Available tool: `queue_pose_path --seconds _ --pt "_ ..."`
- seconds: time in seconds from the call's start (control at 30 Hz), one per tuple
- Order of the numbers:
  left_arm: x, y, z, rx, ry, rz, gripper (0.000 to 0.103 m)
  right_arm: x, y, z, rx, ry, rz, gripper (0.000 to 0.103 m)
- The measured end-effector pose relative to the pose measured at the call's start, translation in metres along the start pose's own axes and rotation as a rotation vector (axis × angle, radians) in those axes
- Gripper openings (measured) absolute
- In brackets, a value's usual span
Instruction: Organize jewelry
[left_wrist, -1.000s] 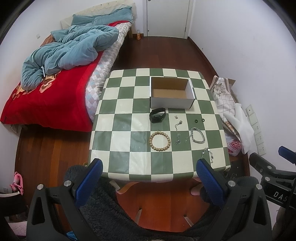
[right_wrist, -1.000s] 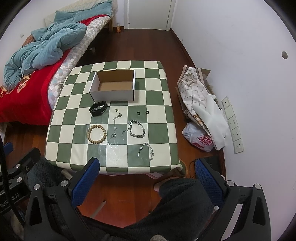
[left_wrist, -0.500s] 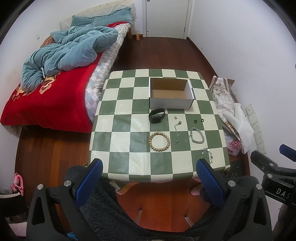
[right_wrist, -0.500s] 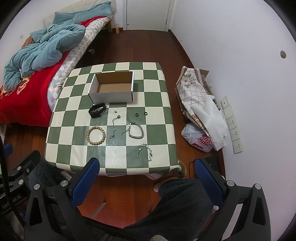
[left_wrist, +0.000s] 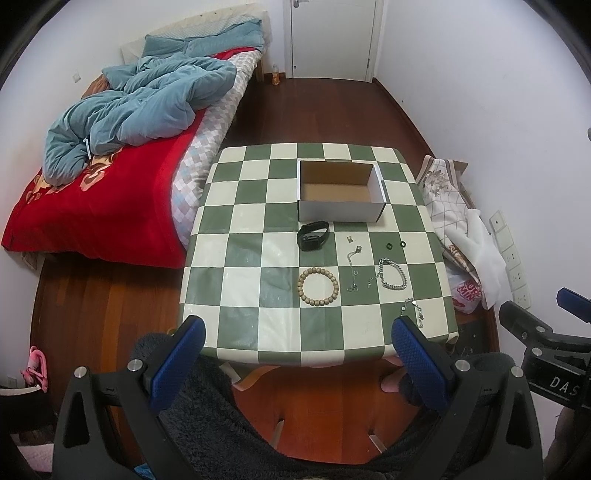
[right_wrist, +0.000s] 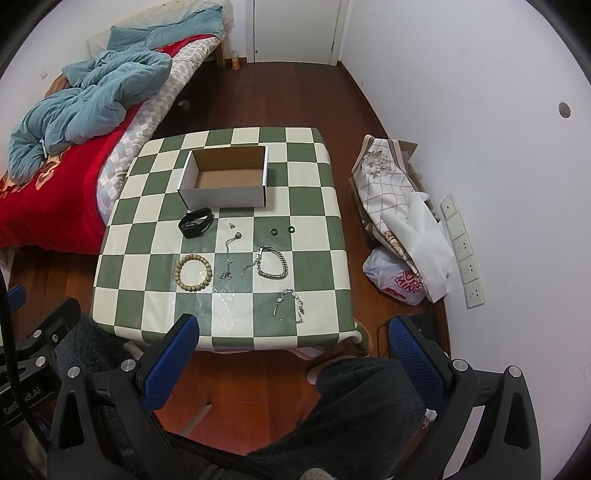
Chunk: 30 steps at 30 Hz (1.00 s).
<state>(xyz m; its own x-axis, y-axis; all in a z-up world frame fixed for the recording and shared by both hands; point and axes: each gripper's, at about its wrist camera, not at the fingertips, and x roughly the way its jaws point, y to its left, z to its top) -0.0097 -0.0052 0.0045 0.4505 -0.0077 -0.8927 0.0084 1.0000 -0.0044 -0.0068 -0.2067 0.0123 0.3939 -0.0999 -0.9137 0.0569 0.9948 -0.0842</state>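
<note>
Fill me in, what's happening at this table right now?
A seated person holds the left gripper and right gripper open above the near edge of the checkered table, gripping nothing. The cardboard box is empty. All the jewelry lies on the cloth in front of it: a black band, a bead bracelet, a thick silver chain, thinner chains and two small black rings. Sorting has not started.

Even, soft indoor light; sharp centre, fisheye-bent, vignetted edges.
</note>
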Motion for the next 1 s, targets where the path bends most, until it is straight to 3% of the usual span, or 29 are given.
queue_pose_path --seconds 0.8,1.0 --pt "0.004 0.001 0.001 -0.002 -0.016 0.022 0.103 0.000 0.000 0.001 0.017 -0.019 -0.006 0.103" --pt "0.049 -0.002 0.019 -0.004 -0.019 0.116 0.103 0.058 -0.021 0.005 0.098 0.033 -0.060 0.103"
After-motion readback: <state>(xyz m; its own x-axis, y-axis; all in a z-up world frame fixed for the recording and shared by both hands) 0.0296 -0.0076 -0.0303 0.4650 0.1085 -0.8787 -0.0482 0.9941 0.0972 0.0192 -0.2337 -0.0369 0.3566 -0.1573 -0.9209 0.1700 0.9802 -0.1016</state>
